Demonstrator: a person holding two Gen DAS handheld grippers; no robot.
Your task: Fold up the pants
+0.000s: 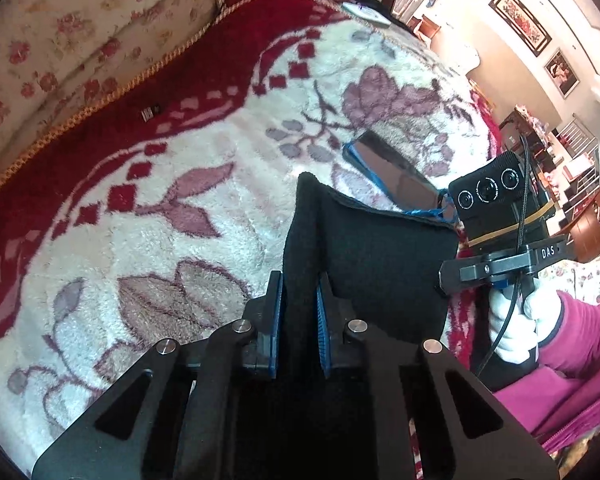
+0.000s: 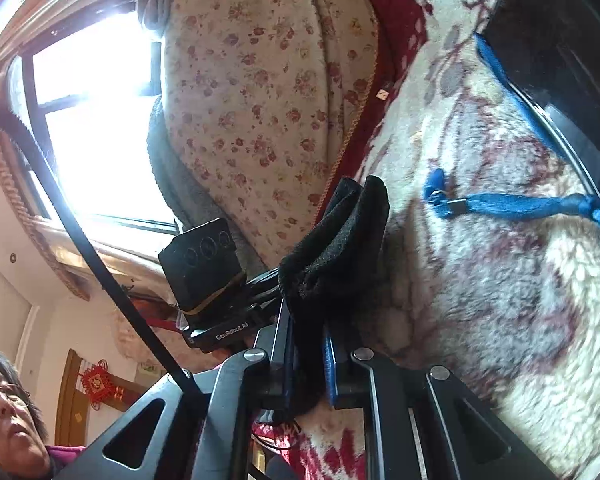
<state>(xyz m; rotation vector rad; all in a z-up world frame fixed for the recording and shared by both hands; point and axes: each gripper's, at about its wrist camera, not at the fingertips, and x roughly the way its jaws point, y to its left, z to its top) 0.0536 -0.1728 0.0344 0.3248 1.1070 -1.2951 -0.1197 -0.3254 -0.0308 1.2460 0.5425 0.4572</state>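
Observation:
The black pants (image 1: pixel 364 248) hang bunched between both grippers above a fleecy blanket. In the left wrist view my left gripper (image 1: pixel 299 282) is shut on a fold of the black cloth, blue pads (image 1: pixel 275 312) pressed to it. The right gripper's camera housing (image 1: pixel 496 196) shows at the right, held by a white-gloved hand (image 1: pixel 516 324) in a pink sleeve; its fingertips are hidden behind the cloth. In the right wrist view my right gripper (image 2: pixel 306 330) is shut on another bunch of the pants (image 2: pixel 336 248), with the left gripper's housing (image 2: pixel 204 268) just to the left.
A white blanket (image 1: pixel 160 208) with a red border and purple flowers covers the seat. Floral cushions (image 2: pixel 260 100) stand behind it. A dark shiny flat object (image 1: pixel 396 176) edged with blue cord (image 2: pixel 512 204) lies on the blanket. A bright window (image 2: pixel 96 120) and furniture (image 1: pixel 580 220) lie beyond.

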